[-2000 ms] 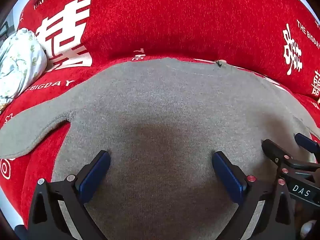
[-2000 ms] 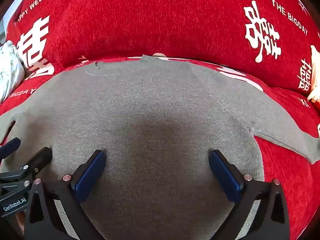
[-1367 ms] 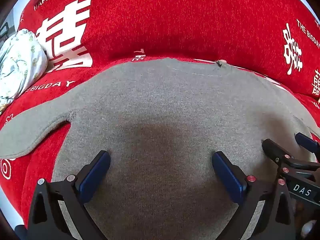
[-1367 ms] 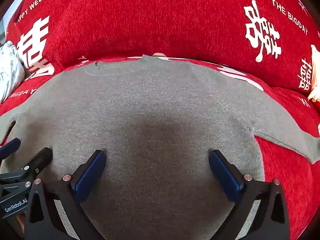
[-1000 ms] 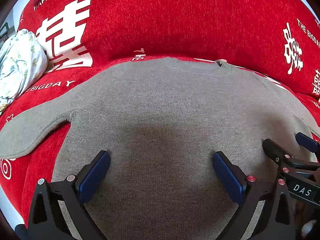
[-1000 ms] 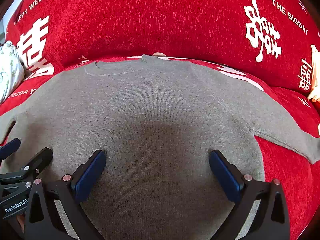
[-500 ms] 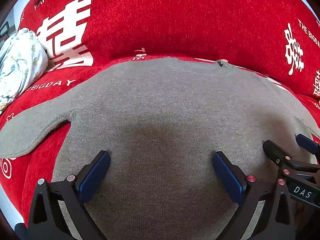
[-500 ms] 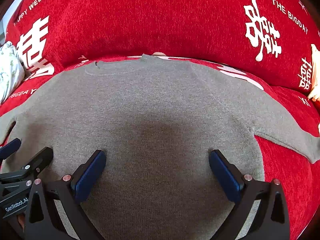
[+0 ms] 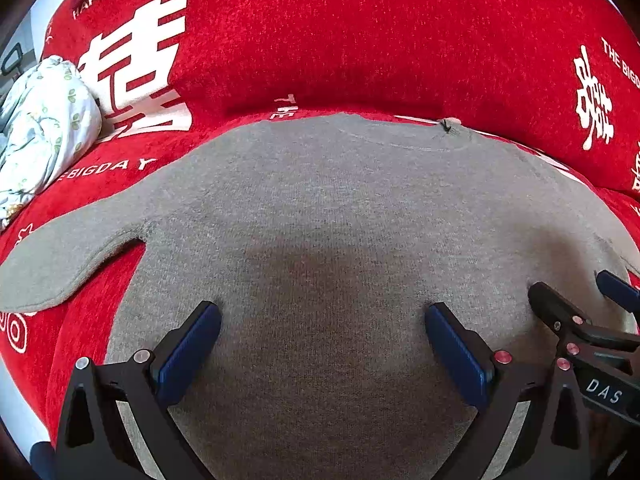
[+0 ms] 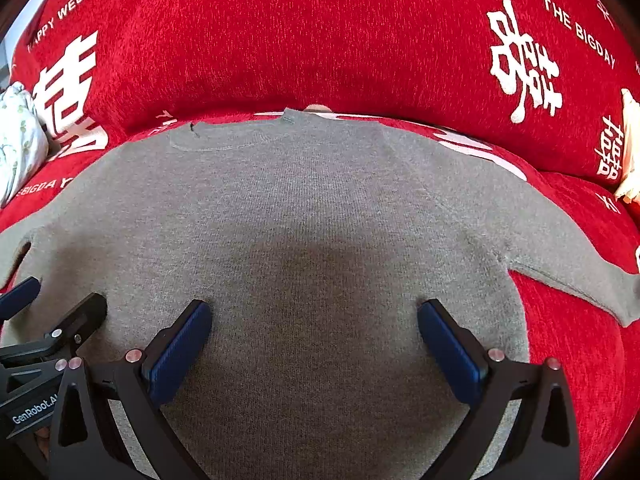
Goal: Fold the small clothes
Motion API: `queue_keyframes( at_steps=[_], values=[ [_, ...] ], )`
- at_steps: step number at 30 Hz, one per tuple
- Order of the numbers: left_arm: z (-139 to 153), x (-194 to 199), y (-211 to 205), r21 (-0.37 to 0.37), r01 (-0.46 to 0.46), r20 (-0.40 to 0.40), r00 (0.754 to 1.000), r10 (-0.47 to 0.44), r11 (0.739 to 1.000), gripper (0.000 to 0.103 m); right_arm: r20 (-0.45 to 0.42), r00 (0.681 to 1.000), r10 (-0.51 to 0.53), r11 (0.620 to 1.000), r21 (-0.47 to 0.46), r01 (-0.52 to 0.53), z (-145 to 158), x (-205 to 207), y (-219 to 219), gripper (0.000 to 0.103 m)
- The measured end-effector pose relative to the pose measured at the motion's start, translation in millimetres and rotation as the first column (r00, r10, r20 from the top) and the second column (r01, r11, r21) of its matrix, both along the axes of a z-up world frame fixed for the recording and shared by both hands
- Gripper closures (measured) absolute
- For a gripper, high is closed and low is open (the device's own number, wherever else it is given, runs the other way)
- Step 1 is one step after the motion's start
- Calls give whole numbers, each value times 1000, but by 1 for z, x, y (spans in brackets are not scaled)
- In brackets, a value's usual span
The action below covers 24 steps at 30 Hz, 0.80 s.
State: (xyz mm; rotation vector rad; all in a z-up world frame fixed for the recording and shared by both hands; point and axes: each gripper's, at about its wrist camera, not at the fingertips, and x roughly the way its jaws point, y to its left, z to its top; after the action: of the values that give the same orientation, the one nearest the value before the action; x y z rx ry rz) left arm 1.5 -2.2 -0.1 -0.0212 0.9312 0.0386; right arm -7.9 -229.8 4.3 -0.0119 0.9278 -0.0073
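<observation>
A grey knit sweater (image 9: 320, 208) is lying spread flat on the seat of a red sofa (image 9: 360, 40) printed with white wedding lettering, its neckline (image 10: 224, 138) pointing toward the sofa's back edge and its hem running toward the front edge, below both views. One sleeve (image 9: 68, 256) is stretching out toward the sofa's left end, the other sleeve (image 10: 576, 260) toward the right end, so the garment is sitting opened out and smooth, which looks like the layout wanted before any fold. The left gripper (image 9: 322, 332) is hovering over the lower left part of the body panel with its jaws released and wide apart, nothing between them. The right gripper (image 10: 314, 328) is hovering beside it over the lower right part, jaws likewise spread and empty. Each tool is showing at the edge of the other's view, so the two are working close together near the hem; whether the pads are touching the knit cannot be told. No fold appears made yet, so the task is probably just beginning, and the likely reason for this low, paired stance is to take the hem or to reach out for a sleeve. A pale floral bundle (image 9: 40, 132) is resting at the sofa's left end, apart from the sweater.
</observation>
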Motion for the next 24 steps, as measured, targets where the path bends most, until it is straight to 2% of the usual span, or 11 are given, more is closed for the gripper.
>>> queue_keyframes(
  at_steps=[11,24],
  values=[
    [1,6,3,-17,-33,-41,999,32,999,0,-4,1000,-2,1000,0,2,0,1,0,0],
    [3,24,4,-13,-28,-193,981,25,1000,0,-28,1000,-8,1000,-8,8,-1,4,1,0]
  ],
)
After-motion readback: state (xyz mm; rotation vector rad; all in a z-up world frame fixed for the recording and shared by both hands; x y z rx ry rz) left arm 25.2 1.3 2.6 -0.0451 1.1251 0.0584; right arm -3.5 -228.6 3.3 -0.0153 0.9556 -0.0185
